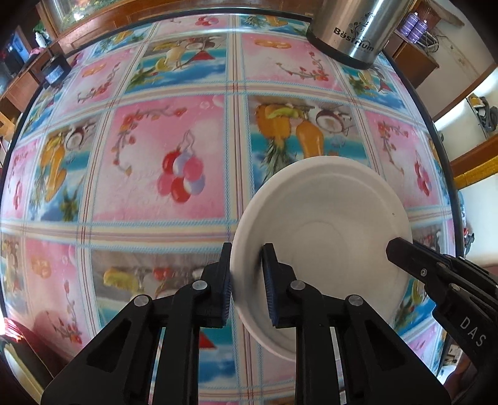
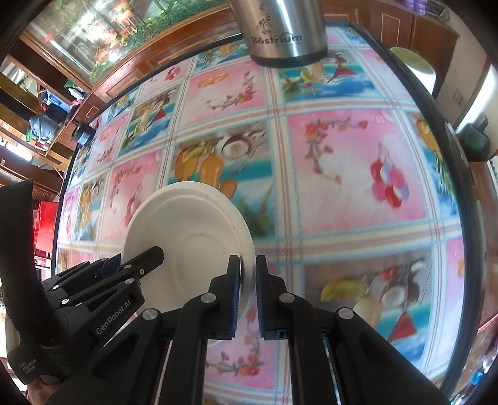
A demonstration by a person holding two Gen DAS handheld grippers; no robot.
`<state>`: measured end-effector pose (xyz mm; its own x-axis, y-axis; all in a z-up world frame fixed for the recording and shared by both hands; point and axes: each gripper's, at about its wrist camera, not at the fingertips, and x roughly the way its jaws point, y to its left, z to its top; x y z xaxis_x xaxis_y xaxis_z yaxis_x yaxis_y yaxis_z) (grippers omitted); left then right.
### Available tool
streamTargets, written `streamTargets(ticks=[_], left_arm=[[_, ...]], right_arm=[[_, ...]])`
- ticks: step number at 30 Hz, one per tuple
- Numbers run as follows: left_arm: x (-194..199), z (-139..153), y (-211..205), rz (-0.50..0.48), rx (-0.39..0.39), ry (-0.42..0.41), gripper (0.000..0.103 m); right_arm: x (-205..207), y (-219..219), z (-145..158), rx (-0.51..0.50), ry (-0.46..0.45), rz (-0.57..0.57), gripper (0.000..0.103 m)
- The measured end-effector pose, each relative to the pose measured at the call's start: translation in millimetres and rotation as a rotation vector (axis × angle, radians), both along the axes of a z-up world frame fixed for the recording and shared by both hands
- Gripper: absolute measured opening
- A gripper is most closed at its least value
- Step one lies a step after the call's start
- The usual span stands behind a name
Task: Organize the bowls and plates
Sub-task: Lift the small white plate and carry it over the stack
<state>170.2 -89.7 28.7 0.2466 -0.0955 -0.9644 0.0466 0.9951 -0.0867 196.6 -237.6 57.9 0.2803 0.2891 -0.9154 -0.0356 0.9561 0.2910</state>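
Pinching opposite rims of one white plate (image 1: 326, 236): left gripper (image 1: 247, 280) clamps its left edge, right gripper (image 2: 248, 280) its right edge, above the table (image 1: 155, 131).

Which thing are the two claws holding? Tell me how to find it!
Look at the round table with its bright fruit-and-flower cloth. Near its middle, both claws pinch opposite edges of a plain white plate. It is the only all-white thing there; the other item is a shiny metal canister.

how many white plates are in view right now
1. The white plate is over the patterned tablecloth, gripped at opposite rims by the left hand-held gripper and the right hand-held gripper. Others may be stacked beneath it or outside the frame.
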Motion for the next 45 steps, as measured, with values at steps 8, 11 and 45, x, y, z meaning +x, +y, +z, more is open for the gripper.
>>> streamTargets(ticks=[8,11,45], left_arm=[[-25.3,-0.8,24.2,0.023,-0.079,0.064,0.013],[-35.2,2.2,32.6,0.032,-0.092,0.074,0.013],[-171.8,70.7,161.6,0.153,-0.076,-0.056,0.013]], right_arm=[[-25.4,4.6,-6.0,0.057,0.045,-0.028,0.008],[-35.1,9.8,-3.2,0.06,0.046,-0.024,0.008],[-145.0,143.6,47.4,0.016,-0.005,0.16,0.008]])
